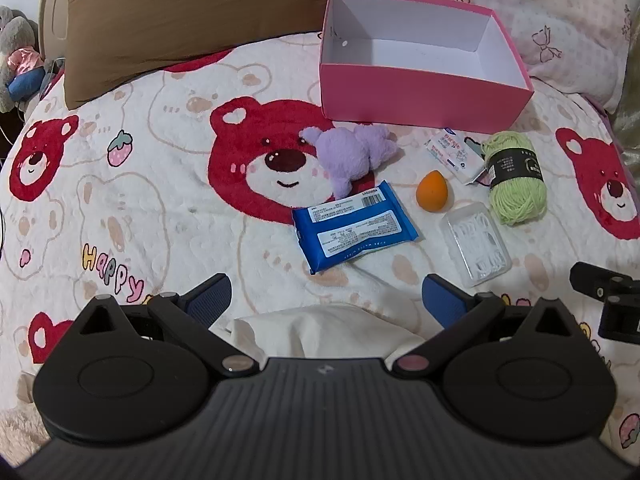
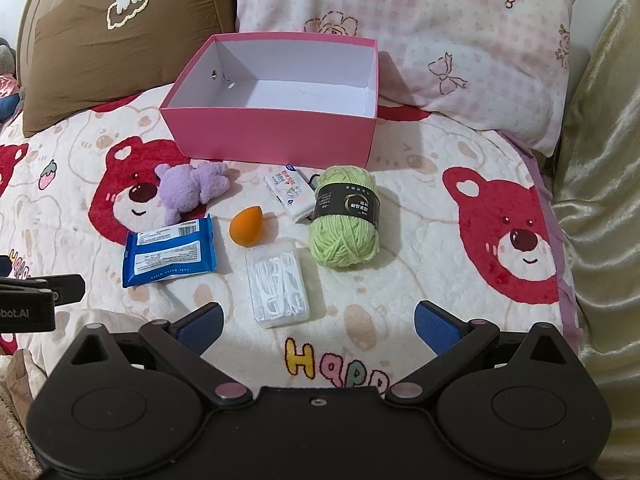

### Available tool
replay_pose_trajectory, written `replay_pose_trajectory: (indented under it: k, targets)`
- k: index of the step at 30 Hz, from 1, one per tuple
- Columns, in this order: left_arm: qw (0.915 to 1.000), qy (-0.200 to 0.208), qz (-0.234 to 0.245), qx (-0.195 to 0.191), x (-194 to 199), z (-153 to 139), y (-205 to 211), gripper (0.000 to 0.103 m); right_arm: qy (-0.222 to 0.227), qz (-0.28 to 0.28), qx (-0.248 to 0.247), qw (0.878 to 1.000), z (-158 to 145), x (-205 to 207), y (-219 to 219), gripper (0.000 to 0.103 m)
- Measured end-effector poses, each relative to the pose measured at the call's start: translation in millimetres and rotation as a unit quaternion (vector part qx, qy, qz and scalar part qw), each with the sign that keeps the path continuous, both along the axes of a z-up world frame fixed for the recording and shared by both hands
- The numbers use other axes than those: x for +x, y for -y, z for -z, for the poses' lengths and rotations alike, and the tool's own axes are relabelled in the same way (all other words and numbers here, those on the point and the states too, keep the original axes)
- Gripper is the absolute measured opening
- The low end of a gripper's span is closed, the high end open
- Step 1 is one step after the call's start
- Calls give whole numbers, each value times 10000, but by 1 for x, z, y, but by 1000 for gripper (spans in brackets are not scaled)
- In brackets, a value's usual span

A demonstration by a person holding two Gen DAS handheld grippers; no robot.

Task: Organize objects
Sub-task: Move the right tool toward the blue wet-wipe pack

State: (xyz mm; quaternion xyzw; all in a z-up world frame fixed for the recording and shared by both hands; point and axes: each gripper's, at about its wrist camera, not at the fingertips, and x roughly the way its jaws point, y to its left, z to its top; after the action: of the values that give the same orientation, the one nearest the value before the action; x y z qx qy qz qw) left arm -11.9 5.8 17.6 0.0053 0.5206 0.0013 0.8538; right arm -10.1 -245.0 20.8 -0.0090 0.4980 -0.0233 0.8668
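Floss-pick case [image 2: 282,286] lies just ahead of your right gripper [image 2: 318,326], long axis pointing toward the pink box [image 2: 272,132]; both grippers gape wide, left gripper [image 1: 326,300] farther.

pink box [image 2: 276,130] open-topped | blanket [image 2: 420,248] bare right of yarn [image 2: 346,220]

We see a plush, fleecy cloth blanket [image 2: 400,216] under everything. The pink box [image 2: 276,130] looks like matt cardboard, white and smooth inside. The purple toy [image 2: 188,190] is fuzzy cloth. The blue wipes pack [image 2: 170,252] is glossy plastic film. The orange sponge [image 2: 246,227] looks matt and soft. The green yarn [image 2: 344,236] is fibrous, with a dark paper band. The clear floss-pick case [image 2: 280,288] is smooth hard plastic.
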Motion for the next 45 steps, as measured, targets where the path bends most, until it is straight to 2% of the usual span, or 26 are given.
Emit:
replay_pose_trajectory:
  k: [8, 37, 42, 45]
  targets:
    - [9999, -58, -39, -145, 1, 0, -2, 103, -23, -14, 20, 10000, 4, 1, -1, 103]
    - [9999, -90, -25, -143, 2, 1, 1, 103, -99, -30, 94, 9999, 6, 3, 2, 103]
    - [9996, -140, 95, -236, -1, -6, -2, 103, -106, -55, 67, 9999, 5, 3, 1, 103]
    - [9996, -160, 195, -88, -2, -11, -4, 103, -131, -108, 138, 9998, 3, 4, 1, 103]
